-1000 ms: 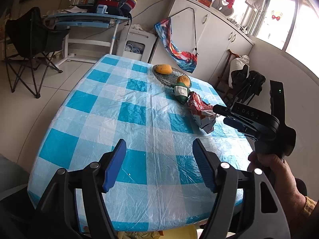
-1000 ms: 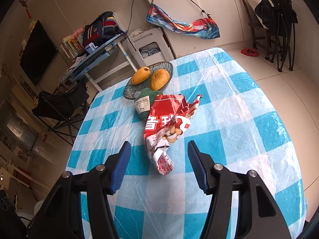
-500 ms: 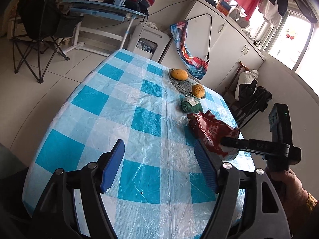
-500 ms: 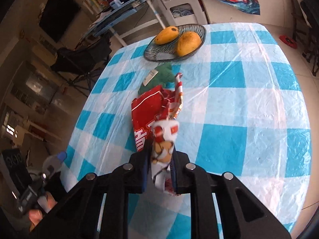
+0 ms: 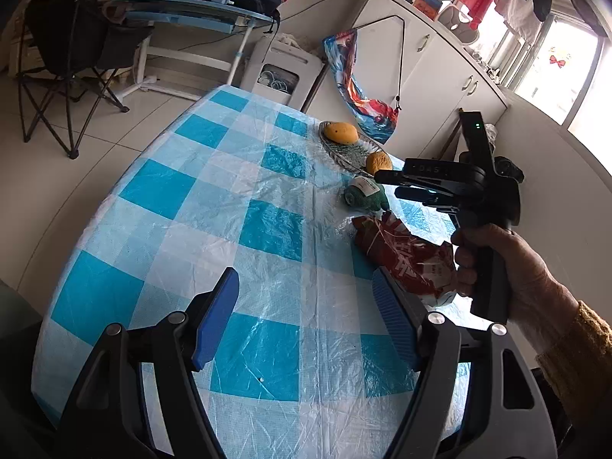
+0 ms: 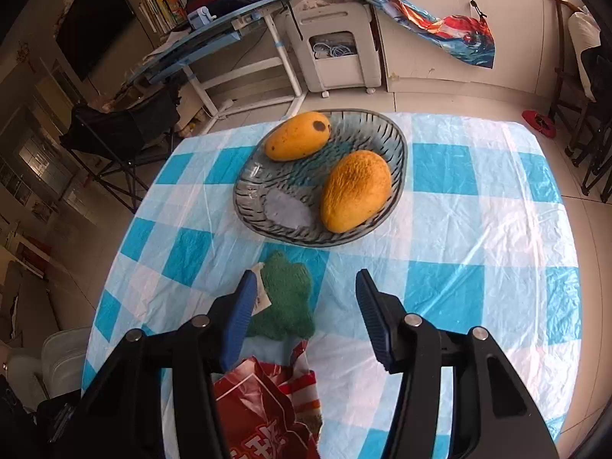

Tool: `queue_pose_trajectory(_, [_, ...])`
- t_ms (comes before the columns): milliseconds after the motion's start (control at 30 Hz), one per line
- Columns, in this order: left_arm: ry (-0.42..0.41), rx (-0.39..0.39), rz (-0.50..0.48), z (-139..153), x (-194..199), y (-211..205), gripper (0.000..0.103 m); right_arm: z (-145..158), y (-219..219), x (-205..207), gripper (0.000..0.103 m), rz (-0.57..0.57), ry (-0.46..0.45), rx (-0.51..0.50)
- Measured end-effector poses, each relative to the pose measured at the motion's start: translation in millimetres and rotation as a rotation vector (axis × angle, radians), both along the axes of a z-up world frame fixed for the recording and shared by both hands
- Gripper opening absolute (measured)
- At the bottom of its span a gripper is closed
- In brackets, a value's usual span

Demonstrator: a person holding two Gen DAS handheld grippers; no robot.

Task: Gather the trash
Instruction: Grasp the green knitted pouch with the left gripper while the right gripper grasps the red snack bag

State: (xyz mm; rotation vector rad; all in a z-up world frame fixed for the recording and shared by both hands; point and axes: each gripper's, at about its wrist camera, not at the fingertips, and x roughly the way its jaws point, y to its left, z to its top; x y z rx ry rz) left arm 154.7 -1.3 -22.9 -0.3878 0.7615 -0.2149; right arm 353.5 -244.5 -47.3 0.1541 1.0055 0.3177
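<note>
**Operator:** Opening now, my right tongs (image 6: 302, 313) have their blue pads spreading with nothing pinched between them. The green knitted scrap (image 6: 285, 298) lies on the counter (image 6: 478, 229) just ahead, close by the left pad but, as far as I can tell, not pressed by it.

**Observer:** And the red snack wrapper?

**Operator:** The red snack wrapper (image 6: 264, 413) sits crumpled on the cloth beneath the right tongs' frame, near the counter's edge. Nothing grips it. In the left wrist view it lies just beside the person's hand (image 5: 508, 267) that holds the right tool.

**Observer:** Your left tongs?

**Operator:** My left tongs (image 5: 306, 317) are released, spread wide over bare checked cloth, carrying nothing.

**Observer:** So how far along are we?

**Operator:** Early, I judge. I count two pieces of likely trash, the wrapper and the green scrap with its paper tag, and both are on the counter. I see no bin or bag in either view, so I cannot say where they are meant to go.

**Observer:** What about the bowl?

**Operator:** The glass bowl (image 6: 386, 126) beyond the green scrap holds two mangoes (image 6: 355, 191). Those look like fruit to keep, not rubbish, so I would leave them.

**Observer:** What remains, then?

**Operator:** Everything, by my reading: grip each piece, then carry it to wherever the trash belongs.
</note>
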Motion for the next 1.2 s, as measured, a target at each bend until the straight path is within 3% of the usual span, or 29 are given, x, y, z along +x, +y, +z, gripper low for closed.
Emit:
queue_pose_trajectory(133, [0.004, -0.01, 0.025, 0, -1, 8, 0.069, -11, 15, 18, 0.027, 0.035, 0.061, 0.032])
queue_pose_trajectory(233, [0.004, -0.013, 0.037, 1, -2, 12, 0.069, -9, 45, 10, 0.027, 0.189, 0.106, -0.005])
queue_pose_trajectory(400, [0.01, -0.002, 0.047, -1, -4, 16, 0.069, -7, 99, -42, 0.028, 0.48, 0.168, -0.044])
queue_pose_trajectory(467, [0.02, 0.009, 0.045, -4, -6, 16, 0.069, -3, 110, -67, 0.038, 0.551, 0.165, -0.03])
queue_pose_trajectory(667, [0.037, 0.018, 0.039, -9, -10, 17, 0.069, 42, 71, -116, 0.065, 0.493, 0.014, -0.051])
queue_pose_trajectory(733, [0.04, 0.012, 0.046, -9, -8, 18, 0.069, 44, 52, -120, 0.068, 0.461, -0.008, -0.104])
queue_pose_trajectory(800, [0.043, 0.011, 0.052, -9, -5, 16, 0.069, 32, 33, -118, 0.068, 0.417, 0.029, -0.106])
queue_pose_trajectory(900, [0.05, 0.021, 0.052, -9, 2, 10, 0.069, 10, 10, -113, 0.068, 0.366, 0.116, 0.004])
queue_pose_trajectory(1000, [0.054, 0.051, 0.05, -12, 15, -1, 0.069, -4, 7, -126, 0.068, 0.374, 0.149, 0.063])
queue_pose_trajectory(1033, [0.057, 0.061, 0.047, -13, 20, -5, 0.069, -7, 8, -130, 0.062, 0.383, 0.157, 0.073])
queue_pose_trajectory(1067, [0.059, 0.072, 0.042, -14, 25, -10, 0.069, -9, 10, -135, 0.046, 0.39, 0.161, 0.081])
queue_pose_trajectory(1133, [0.067, 0.097, 0.027, -18, 33, -20, 0.069, -13, 13, -145, 0.024, 0.411, 0.179, 0.09])
queue_pose_trajectory(1200, [0.073, 0.124, 0.009, -21, 39, -29, 0.069, -9, 8, -154, 0.016, 0.394, 0.158, 0.087])
